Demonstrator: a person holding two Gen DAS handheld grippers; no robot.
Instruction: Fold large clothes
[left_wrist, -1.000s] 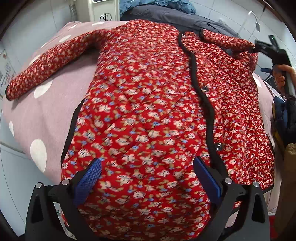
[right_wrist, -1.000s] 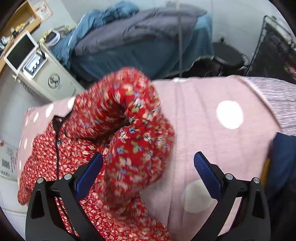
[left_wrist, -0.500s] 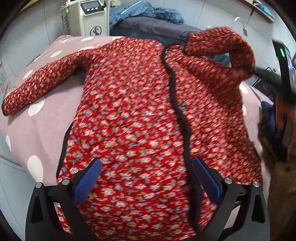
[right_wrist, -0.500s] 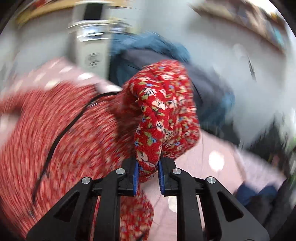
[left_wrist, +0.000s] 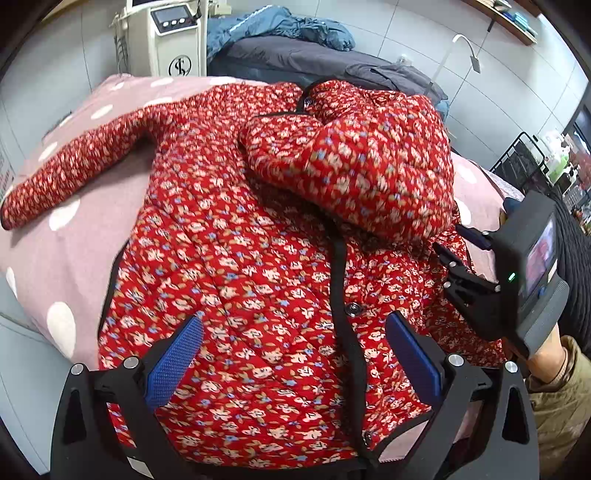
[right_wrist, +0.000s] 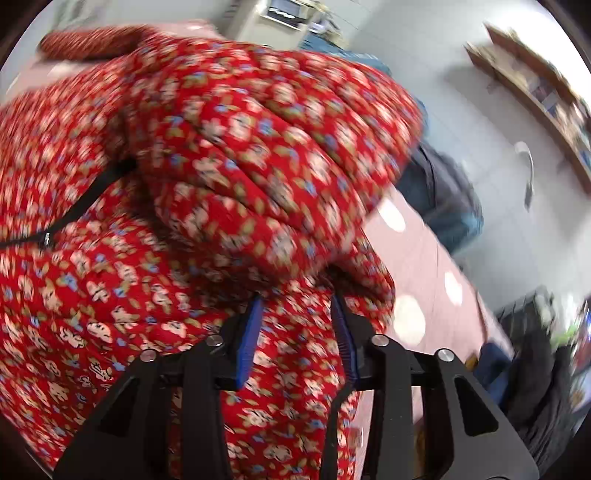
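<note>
A red floral quilted jacket (left_wrist: 240, 258) lies front up on a pink polka-dot bed cover (left_wrist: 55, 258). One sleeve (left_wrist: 74, 166) stretches out to the left. The other sleeve (left_wrist: 351, 166) is folded over the chest. My left gripper (left_wrist: 291, 362) hovers open over the jacket's hem with nothing between its blue pads. My right gripper (right_wrist: 297, 314) sits at the end of the folded sleeve (right_wrist: 258, 166); its jaws are opening and the pads stand clear of the cloth. It also shows at the right edge of the left wrist view, right gripper (left_wrist: 458, 251).
A white machine (left_wrist: 173, 40) and a bed piled with blue and grey bedding (left_wrist: 295, 48) stand behind the cover. A black wire rack (left_wrist: 524, 158) is at the right. A person's hand and tan sleeve (left_wrist: 554, 369) hold the right gripper. A wall shelf (right_wrist: 535, 85) hangs above.
The right gripper shut on the right sleeve, carried it across onto the jacket's chest, and its jaws have now parted. The left gripper drew back and up a little, staying open.
</note>
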